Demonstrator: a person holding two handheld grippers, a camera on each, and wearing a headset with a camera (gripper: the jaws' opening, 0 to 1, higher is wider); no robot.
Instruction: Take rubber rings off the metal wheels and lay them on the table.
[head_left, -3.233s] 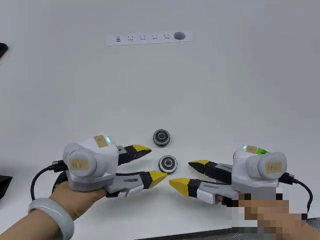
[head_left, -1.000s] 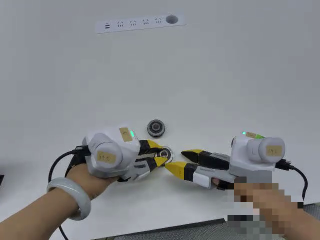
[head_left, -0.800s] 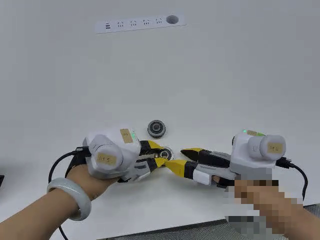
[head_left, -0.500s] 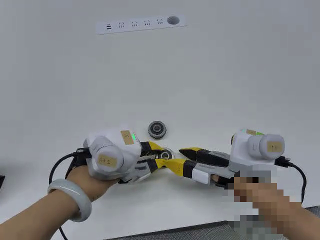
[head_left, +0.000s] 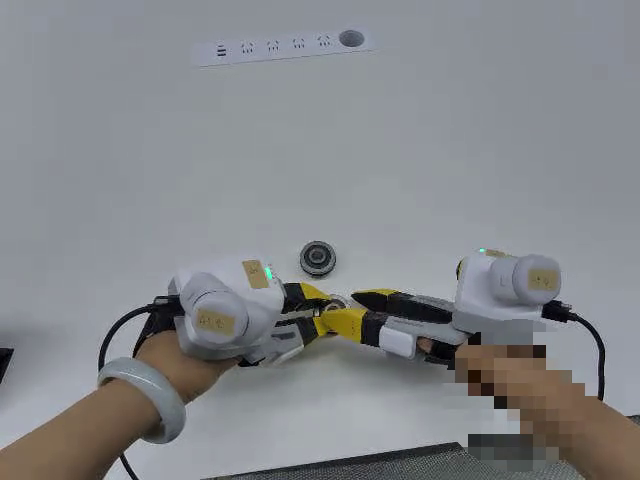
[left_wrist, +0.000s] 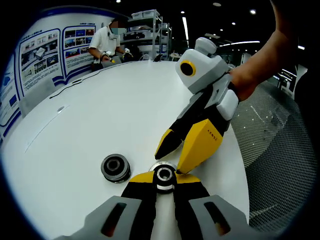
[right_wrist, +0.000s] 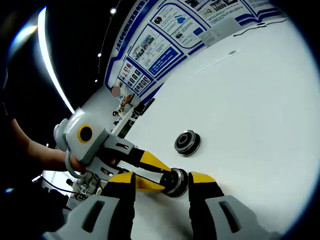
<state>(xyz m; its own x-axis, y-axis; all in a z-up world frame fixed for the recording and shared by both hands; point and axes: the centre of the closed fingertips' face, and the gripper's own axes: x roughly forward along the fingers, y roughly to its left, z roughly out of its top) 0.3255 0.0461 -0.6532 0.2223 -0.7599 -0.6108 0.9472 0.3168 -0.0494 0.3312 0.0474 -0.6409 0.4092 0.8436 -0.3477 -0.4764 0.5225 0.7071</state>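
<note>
At left gripper (head_left: 322, 309), wheel (left_wrist: 164, 175), label (head_left: 258, 272) seemingly illegible

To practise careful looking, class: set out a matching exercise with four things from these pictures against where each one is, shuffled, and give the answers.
Things:
1 near wheel
2 far wheel
3 power strip
4 bracelet

Places:
A at the far edge of the table
B on a wrist
C gripped in the left claw
D lying free on the table

Pairs: 1-C, 2-D, 3-A, 4-B.
</note>
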